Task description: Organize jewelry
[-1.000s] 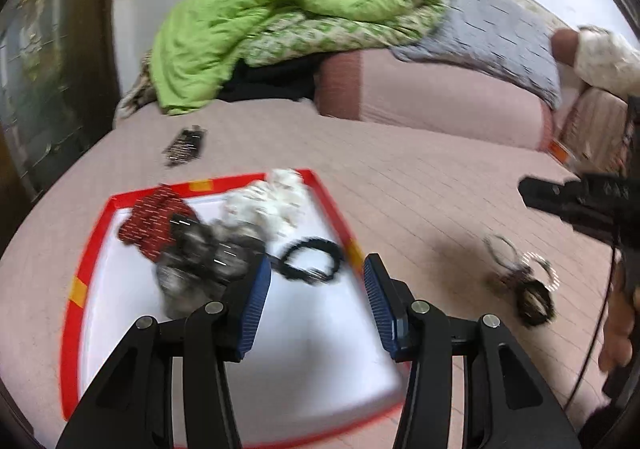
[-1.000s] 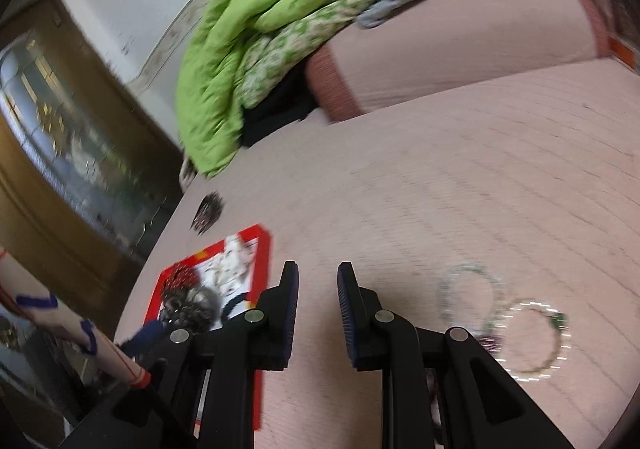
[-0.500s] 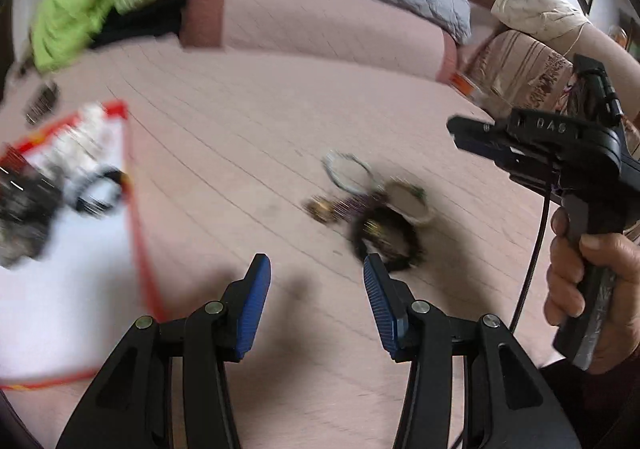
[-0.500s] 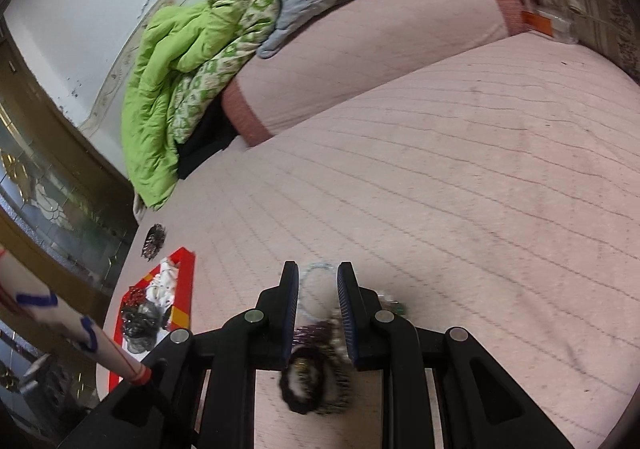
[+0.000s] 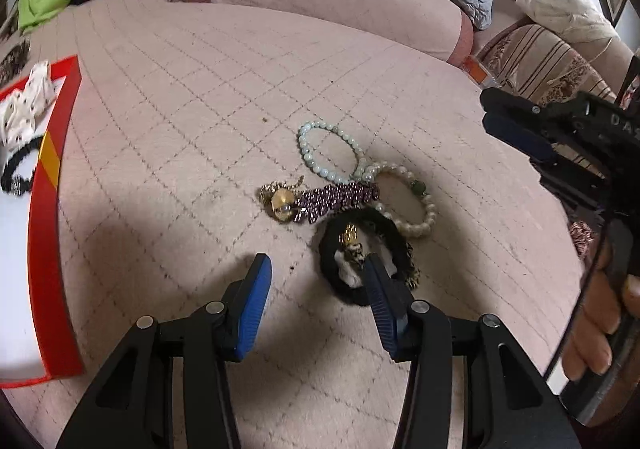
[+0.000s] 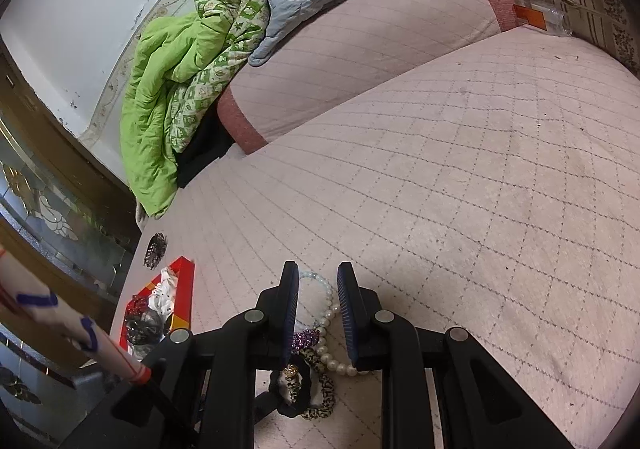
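at the far left of the left wrist view sits the red-rimmed tray (image 5: 56, 209) with a white floor, holding a white spotted scrunchie (image 5: 24, 109) and a black beaded bracelet (image 5: 18, 165). right of it stretches the pink quilted bed cover (image 5: 180, 109). the left gripper (image 5: 316, 301) hangs over that cover with its 2 blue pads spread apart and nothing between them; its right pad overlaps the near edge of the black scrunchie (image 5: 348, 249) in this view, though whether it touches cannot be told. the jewelry lies in 1 loose cluster just beyond the pads: a gold-faced watch with a purple sequined band (image 5: 320, 199), a pale green bead bracelet (image 5: 328, 149) behind it, a cream pearl bracelet (image 5: 412, 201) to the right, touching the black scrunchie, and a leopard-print scrunchie (image 5: 412, 269) tucked under the black one. further right the right gripper (image 5: 516, 129) enters, held by a hand (image 5: 600, 313) at the frame's edge.

in the right wrist view the tray (image 6: 184, 301) shows small at lower left, with a dark hair ornament (image 6: 155, 249) lying on the cover beyond it. the right gripper (image 6: 318, 313) hovers above the cluster, jaws parted narrowly and gripping nothing; the pearl and pale bead bracelets show through the gap.
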`<control>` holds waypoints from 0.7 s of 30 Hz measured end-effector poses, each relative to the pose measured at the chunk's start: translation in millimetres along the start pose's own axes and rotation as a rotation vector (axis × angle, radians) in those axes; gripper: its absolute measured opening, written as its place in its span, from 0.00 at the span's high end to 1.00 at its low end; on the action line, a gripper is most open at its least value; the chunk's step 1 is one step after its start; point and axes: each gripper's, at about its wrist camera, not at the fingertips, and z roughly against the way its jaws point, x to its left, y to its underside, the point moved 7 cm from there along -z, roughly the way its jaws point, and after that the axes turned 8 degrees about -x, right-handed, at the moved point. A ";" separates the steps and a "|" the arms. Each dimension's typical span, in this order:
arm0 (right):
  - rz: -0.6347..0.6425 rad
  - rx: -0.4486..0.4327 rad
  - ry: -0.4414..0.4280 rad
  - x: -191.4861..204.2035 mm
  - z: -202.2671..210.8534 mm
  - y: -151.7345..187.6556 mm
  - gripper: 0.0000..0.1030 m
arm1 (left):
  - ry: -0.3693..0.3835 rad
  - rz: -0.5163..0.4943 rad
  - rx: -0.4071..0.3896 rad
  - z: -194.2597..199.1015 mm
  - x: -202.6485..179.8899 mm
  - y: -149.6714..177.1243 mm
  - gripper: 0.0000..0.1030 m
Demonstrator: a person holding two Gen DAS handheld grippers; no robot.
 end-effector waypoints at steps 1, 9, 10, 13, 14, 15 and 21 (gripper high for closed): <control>0.000 -0.001 0.000 0.0 0.1 -0.5 0.79 | -0.008 -0.013 0.001 -1.4 -1.8 -1.0 0.56; -0.019 -0.012 0.004 -6.4 3.8 -3.6 0.79 | 0.000 -0.123 0.006 -4.3 -39.7 2.2 0.79; -0.023 -0.013 0.004 -7.4 4.5 -4.1 0.79 | 0.007 -0.136 -0.003 -2.2 -44.3 3.0 0.79; -0.033 -0.020 0.008 -10.6 7.3 -5.0 0.79 | -0.012 -0.154 -0.023 4.9 -40.5 2.6 0.79; -0.034 -0.019 0.007 -11.7 7.8 -5.6 0.79 | -0.025 -0.150 -0.026 6.4 -35.2 1.3 0.79; -0.033 -0.019 0.007 -12.0 8.4 -5.6 0.79 | -0.027 -0.138 -0.020 6.6 -29.9 0.5 0.79; -0.032 -0.013 0.008 -13.5 7.3 -4.3 0.79 | 0.007 -0.088 0.010 4.9 -21.8 3.6 0.79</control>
